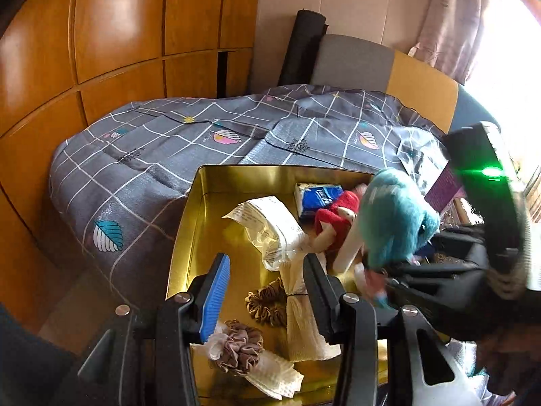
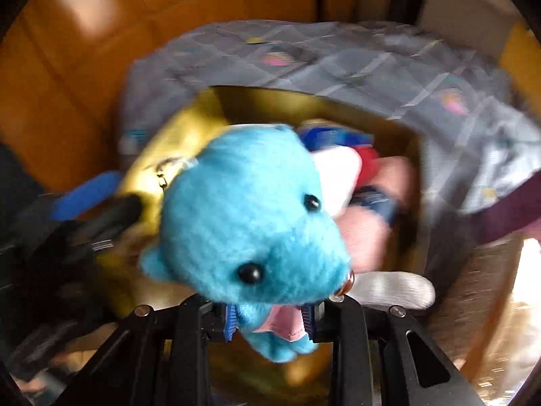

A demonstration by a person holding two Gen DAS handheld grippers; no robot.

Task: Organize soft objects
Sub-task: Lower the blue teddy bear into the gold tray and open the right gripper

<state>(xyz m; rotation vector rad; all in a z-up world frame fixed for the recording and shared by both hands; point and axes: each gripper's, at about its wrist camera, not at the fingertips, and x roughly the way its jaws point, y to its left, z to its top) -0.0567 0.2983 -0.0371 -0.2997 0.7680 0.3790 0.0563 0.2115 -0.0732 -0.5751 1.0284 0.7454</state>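
- Fluffy turquoise-blue plush toy [image 2: 250, 233]: black bead eyes, pink bow.
- Shiny rectangular gold tin box [image 1: 189, 223]: plain yellow-gold inside.
- Padded grey bed quilt [image 1: 162, 149]: white grid lines; teal and pink leaf motifs.
- Ruffled brown fabric scrunchie [image 1: 241, 345].
- Soft red plush doll [image 1: 334, 216].
- Blue tissue packet [image 1: 316, 199].
- Orange-brown wooden wardrobe panels [image 1: 118, 23].

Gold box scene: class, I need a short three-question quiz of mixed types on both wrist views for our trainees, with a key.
1. True or false: the right tongs grip a blue plush toy.
2. Which lies in the gold box? A) a spoon B) a brown scrunchie C) a shoe
3. Fill in: the box rests on a grey ____ with a grid pattern.

Key: 1 true; 2 B; 3 bedspread.
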